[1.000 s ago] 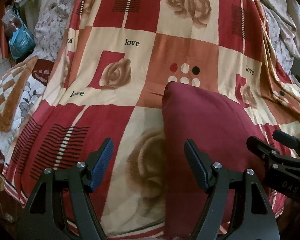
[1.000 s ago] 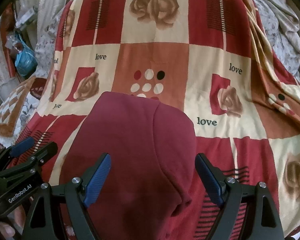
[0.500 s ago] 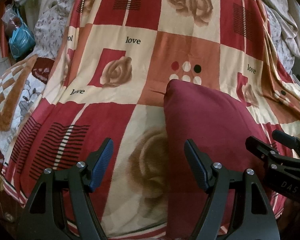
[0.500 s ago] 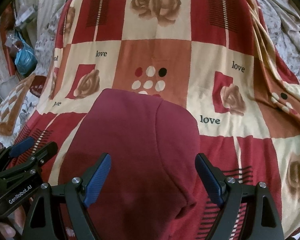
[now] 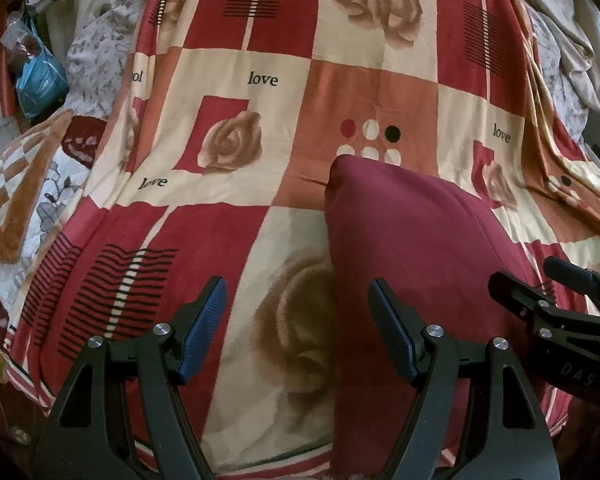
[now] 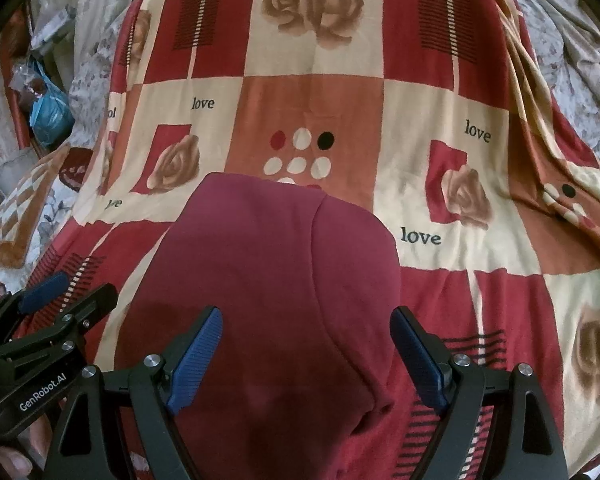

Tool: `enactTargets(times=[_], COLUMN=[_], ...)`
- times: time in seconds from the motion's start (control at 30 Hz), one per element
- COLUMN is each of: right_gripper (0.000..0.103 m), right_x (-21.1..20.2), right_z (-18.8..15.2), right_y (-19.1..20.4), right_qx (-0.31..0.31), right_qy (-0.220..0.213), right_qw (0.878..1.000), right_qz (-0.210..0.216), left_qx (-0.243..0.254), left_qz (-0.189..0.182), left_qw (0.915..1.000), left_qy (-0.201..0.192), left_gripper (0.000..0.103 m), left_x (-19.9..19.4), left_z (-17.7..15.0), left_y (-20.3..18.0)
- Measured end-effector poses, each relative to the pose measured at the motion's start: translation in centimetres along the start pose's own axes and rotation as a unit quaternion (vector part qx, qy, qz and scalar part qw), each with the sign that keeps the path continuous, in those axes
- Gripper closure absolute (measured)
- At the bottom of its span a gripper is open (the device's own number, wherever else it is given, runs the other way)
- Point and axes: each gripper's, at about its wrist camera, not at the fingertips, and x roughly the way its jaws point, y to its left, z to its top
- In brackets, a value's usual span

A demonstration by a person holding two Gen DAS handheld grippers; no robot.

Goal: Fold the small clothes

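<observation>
A dark red garment point(image 5: 412, 248) lies folded flat on a patterned red and cream blanket point(image 5: 260, 80). In the right wrist view the garment point(image 6: 268, 280) fills the lower middle. My left gripper point(image 5: 298, 320) is open and empty, held above the blanket at the garment's left edge. My right gripper point(image 6: 306, 344) is open and empty, held above the near half of the garment. Each gripper shows in the other's view, the right one point(image 5: 556, 308) at the lower right and the left one point(image 6: 44, 312) at the lower left.
A blue plastic bag point(image 5: 40, 80) and clutter sit at the far left. A brown and white patterned cushion point(image 5: 16, 200) lies left of the blanket. Crumpled grey floral bedding point(image 5: 560, 60) lies at the far right.
Both views have shifted slightly, with the garment a little lower in the frames. Both grippers stay open and the garment has not moved on the blanket.
</observation>
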Motion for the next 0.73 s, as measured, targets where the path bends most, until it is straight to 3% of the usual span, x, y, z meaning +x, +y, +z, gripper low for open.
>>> enactTargets(times=[0.53,0.73], right_gripper=[0.019,0.019], right_x=[-0.4,-0.3], right_z=[0.1,0.2], right_y=[0.5,0.3], right_qx=[-0.006,-0.01], right_qy=[0.0,0.003], right_qw=[1.0,1.0], right_qz=[-0.002,-0.003], left_qx=[0.003,-0.012], left_qz=[-0.004,-0.024], left_qw=[1.0,0.9996], left_qy=[-0.002,0.012], left_gripper=[0.03,0.03], left_x=[-0.3,0.1], left_z=[0.0,0.4], left_y=[0.1,1.2])
